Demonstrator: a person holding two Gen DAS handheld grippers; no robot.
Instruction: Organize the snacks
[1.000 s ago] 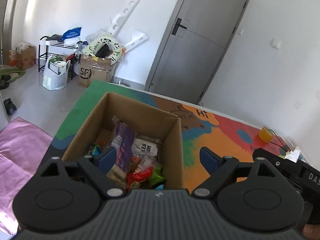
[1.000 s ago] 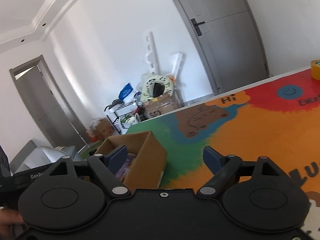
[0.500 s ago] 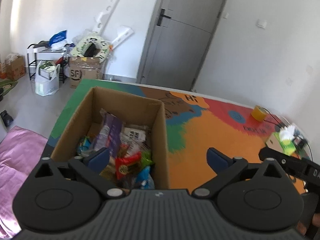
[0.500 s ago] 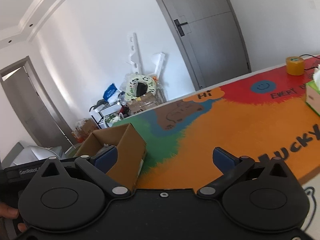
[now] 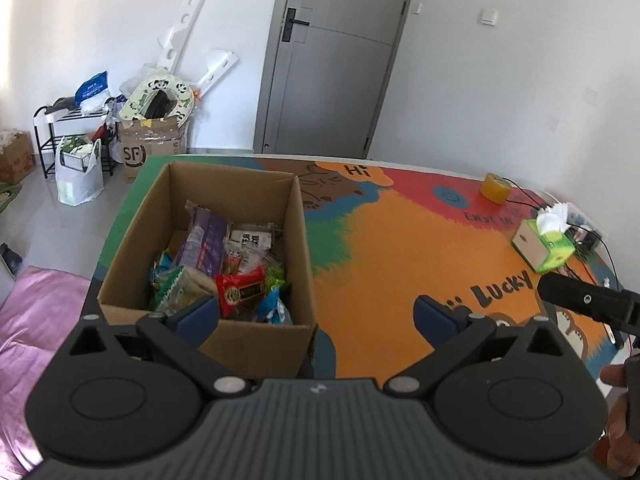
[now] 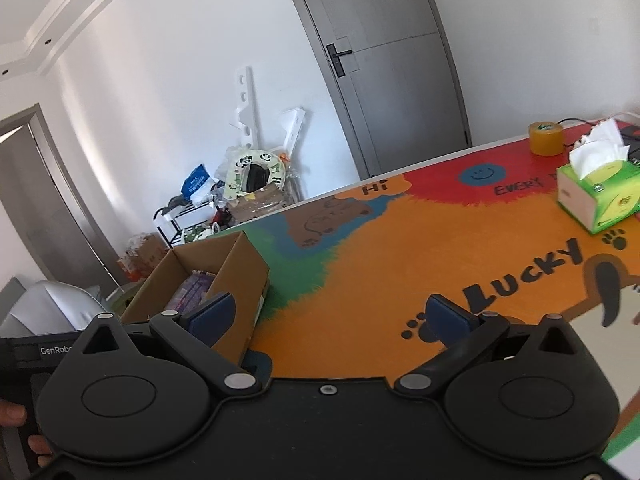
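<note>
Worktop [image 5: 400,248] fills both views, its cover painted in loud orange, red, green and blue with "Hi" and "LUCKY" lettering. Over at its left end sits the open cardboard box [image 5: 224,184], flaps up, and the snacks [image 5: 224,264] are piled inside it: a purple packet leaning on the back, a red wrapper near the front, green and blue bags crammed around them. Left tongs [image 5: 316,312] hang just over the box's near wall, jaws spread wide after just opening, nothing between them; one blue pad sits over the box's front edge, the other over bare orange. Right tongs [image 6: 326,316] have also just opened up and are likewise wide and empty, pointing across the orange patch with the box off to their left. Far right, a green tissue box [image 6: 600,196] stands on the worktop, and beyond it a yellow tape roll [image 6: 546,138].
</note>
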